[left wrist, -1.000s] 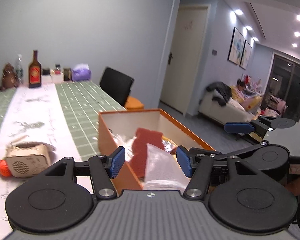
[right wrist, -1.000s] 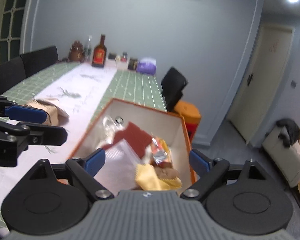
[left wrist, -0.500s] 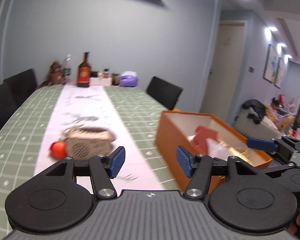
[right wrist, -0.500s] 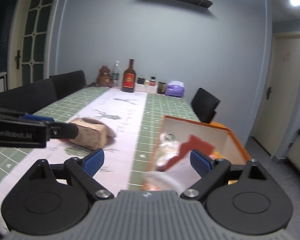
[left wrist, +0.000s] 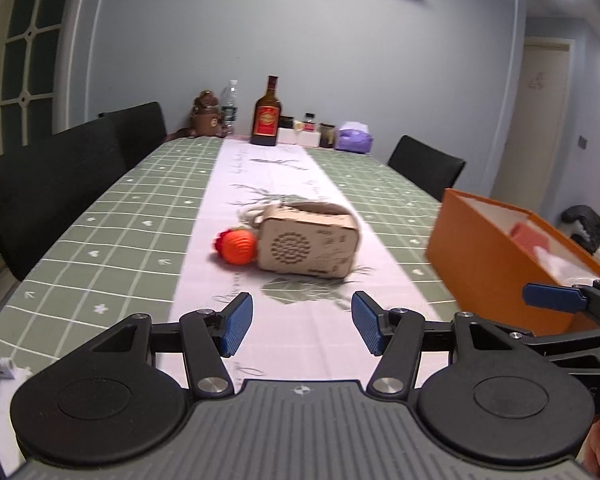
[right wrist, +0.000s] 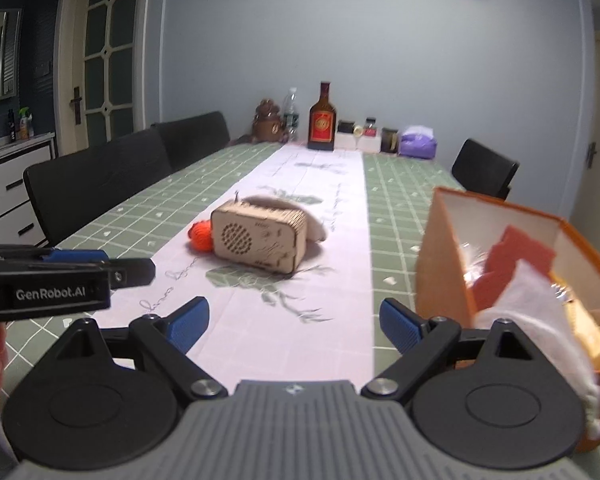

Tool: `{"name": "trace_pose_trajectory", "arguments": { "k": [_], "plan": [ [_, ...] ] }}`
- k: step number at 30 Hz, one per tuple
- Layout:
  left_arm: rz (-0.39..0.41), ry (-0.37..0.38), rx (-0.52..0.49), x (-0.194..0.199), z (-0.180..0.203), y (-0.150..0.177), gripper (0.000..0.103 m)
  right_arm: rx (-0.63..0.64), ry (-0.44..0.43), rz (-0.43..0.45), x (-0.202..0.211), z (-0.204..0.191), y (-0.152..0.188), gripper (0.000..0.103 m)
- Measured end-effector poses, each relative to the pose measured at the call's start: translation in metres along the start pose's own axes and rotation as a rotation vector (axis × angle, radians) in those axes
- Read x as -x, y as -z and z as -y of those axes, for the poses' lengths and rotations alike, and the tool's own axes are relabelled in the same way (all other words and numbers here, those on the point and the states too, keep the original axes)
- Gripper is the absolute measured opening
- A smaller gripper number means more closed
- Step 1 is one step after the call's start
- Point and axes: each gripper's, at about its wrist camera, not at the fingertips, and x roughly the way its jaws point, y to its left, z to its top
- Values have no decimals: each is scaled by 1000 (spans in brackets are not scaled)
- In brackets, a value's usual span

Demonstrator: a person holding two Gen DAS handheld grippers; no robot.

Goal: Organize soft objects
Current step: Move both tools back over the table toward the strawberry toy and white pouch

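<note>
Left wrist view: left gripper [left wrist: 302, 328] released, jaws empty, above the white runner [left wrist: 300, 184]; cardboard box [left wrist: 308, 242] ahead with an orange ball [left wrist: 238, 246] touching it; orange box [left wrist: 496, 264] of soft objects at right. Right wrist view: right gripper [right wrist: 294, 326] released, empty; the left gripper's side reads "GenRobot.AI"; brown bottle [right wrist: 322, 122], red label unreadable

Far end of the green checked table [left wrist: 112, 216], against the grey wall: a dark bottle with a red label [left wrist: 266, 114], a clear water bottle [left wrist: 230, 106], a brown figurine [left wrist: 206, 114], small jars [left wrist: 326, 134], a purple tissue pack [left wrist: 354, 140]; black chairs [left wrist: 56, 184] along both sides.
</note>
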Motion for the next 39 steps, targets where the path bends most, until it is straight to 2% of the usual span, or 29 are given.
{"name": "trace_pose_trajectory", "arguments": {
  "k": [8, 14, 17, 18, 23, 28, 35, 39],
  "plan": [
    [-57, -5, 47, -21, -22, -20, 66, 27, -28, -77, -37, -3, -19, 91],
    [-150, -18, 12, -50, -25, -42, 66, 67, -36, -97, -60, -6, -48, 91],
    [-163, -8, -8, -62, -29, -54, 66, 78, -43, -110, -73, -4, -69, 91],
    [-163, -6, -10, -65, -31, -57, 61, 72, -47, -121, -77, -1, -76, 91],
    [-159, -66, -23, -92, -42, -67, 60, 16, -106, -207, -96, 12, -100, 90],
    [-224, -43, 82, -129, -59, -74, 59, -7, -126, -248, -108, 18, -120, 90],
    [-320, -51, 332, -168, -88, -82, 59, 29, -154, -331, -129, 22, -138, 91],
    [-358, -38, 403, -185, -98, -82, 59, 69, -146, -361, -142, 27, -152, 90]
  ]
}}
